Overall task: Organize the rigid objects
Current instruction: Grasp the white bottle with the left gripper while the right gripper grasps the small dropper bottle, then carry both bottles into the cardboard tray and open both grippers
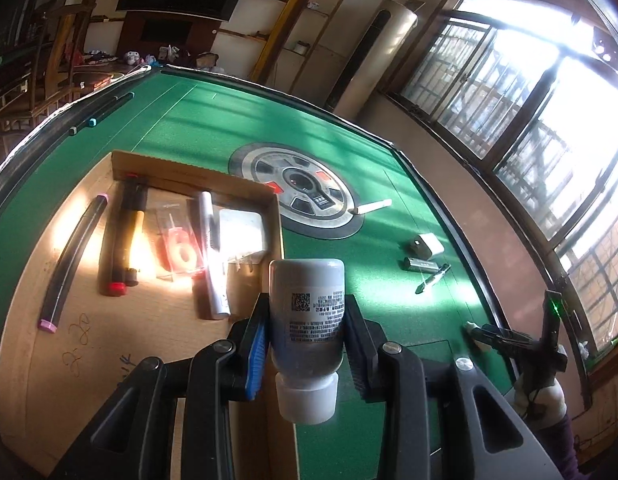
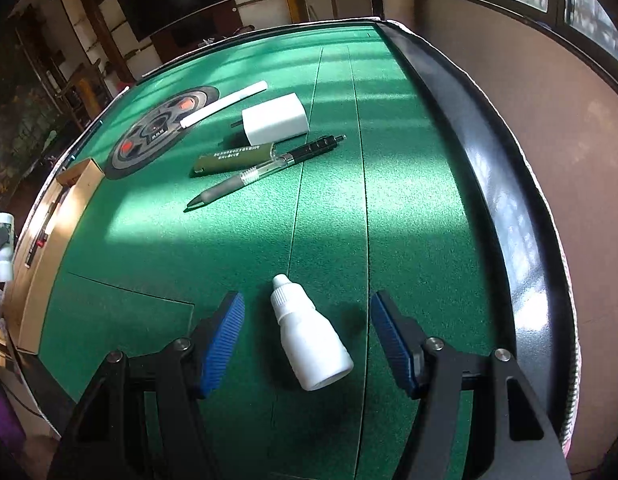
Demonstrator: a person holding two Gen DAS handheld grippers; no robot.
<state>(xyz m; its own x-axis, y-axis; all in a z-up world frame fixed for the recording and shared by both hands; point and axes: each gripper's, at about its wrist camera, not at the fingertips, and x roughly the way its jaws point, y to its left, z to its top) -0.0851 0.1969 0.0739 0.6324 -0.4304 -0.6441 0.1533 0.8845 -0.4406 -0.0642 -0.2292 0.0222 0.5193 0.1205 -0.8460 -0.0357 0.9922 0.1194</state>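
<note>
On the green felt table (image 2: 389,160) we count five loose things in the right wrist view: one small white dropper bottle (image 2: 309,340), one clear-barrelled pen (image 2: 265,170), one olive-green stick (image 2: 235,158), one white charger block (image 2: 275,118) and one white marker (image 2: 225,104) that lies partly on the round centre plate (image 2: 149,136). Our right gripper (image 2: 305,336) stands with its two blue-padded fingers (image 2: 225,340) wide apart; the dropper bottle lies on its side between them, touching neither pad.

Our left gripper (image 1: 305,336) holds one labelled white bottle (image 1: 307,308), cap toward the camera, with both pads pressed on its sides. It hangs over the near edge of the cardboard tray (image 1: 197,178). Within the tray we count one black tube with a pink cap (image 1: 75,260), two dark markers (image 1: 123,236) side by side, one red number candle in a clear pack (image 1: 179,248), one white pen-like stick (image 1: 213,256) and one white flat piece (image 1: 241,228).

Sun glare washes out the middle of the tray, so the candle pack and the flat piece are hard to read. The bottle's label print is too small to make out. Two more markers (image 1: 101,114) lie along the far table edge, partly in shadow.
</note>
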